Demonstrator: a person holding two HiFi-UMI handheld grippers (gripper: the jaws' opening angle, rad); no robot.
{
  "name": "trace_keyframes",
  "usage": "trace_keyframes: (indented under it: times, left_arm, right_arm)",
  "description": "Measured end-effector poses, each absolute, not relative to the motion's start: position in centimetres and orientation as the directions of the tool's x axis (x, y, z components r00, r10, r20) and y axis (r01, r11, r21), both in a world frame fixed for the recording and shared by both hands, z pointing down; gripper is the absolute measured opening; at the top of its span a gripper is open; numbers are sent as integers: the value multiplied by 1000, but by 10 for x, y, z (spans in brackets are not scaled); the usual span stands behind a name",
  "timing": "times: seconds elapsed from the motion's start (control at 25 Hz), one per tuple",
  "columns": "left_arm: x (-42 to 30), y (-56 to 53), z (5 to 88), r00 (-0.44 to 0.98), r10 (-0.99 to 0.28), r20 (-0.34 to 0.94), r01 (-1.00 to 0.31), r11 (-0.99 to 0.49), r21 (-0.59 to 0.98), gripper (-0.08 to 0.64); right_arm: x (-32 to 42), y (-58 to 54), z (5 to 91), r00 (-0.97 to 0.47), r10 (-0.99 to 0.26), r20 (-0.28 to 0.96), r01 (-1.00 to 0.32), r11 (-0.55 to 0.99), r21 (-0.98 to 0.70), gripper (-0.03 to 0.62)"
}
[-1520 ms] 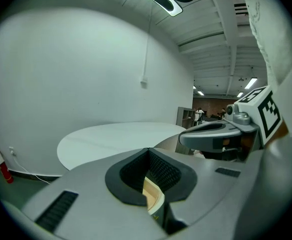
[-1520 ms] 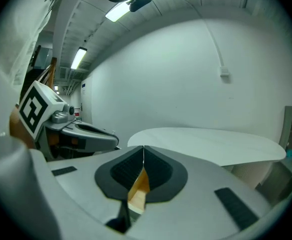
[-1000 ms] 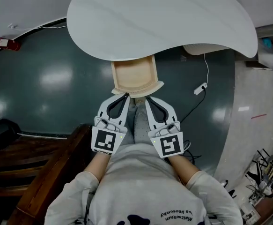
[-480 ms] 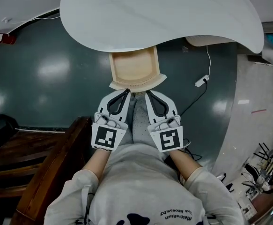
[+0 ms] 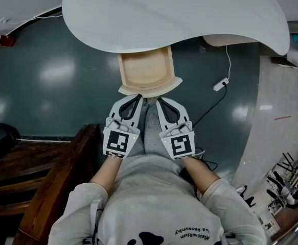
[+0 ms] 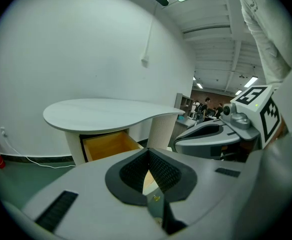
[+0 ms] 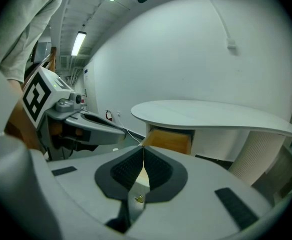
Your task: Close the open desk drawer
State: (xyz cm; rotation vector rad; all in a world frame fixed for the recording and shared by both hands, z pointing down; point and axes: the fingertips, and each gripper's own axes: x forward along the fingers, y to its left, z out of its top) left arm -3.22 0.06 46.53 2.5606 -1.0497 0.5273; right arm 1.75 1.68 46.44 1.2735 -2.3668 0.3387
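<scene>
The open drawer (image 5: 144, 71) juts out from under the white desk (image 5: 164, 14), its far end hidden beneath the top. On its near side sit the left gripper (image 5: 138, 98) and right gripper (image 5: 158, 100), both with jaws pressed together and empty. I can't tell whether they touch the drawer.

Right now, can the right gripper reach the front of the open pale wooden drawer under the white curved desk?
Probably yes. The right gripper, jaws shut and empty, points at the front lip of the pale wooden drawer, with nothing between them. The left gripper is alongside, not across its path.
</scene>
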Motion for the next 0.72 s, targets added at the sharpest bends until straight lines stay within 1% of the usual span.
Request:
trace_keyframes:
  times: [0.32, 0.72]
  left_arm:
    - [-25, 7, 486, 661, -576, 480, -713, -682, 163, 9]
    - [-26, 7, 500, 652, -566, 505, -720, -671, 177, 9]
  right_arm:
    - [22, 29, 514, -462, -700, 544, -851, 524, -49, 18]
    - [8, 46, 574, -464, -576, 673, -837, 534, -120, 20]
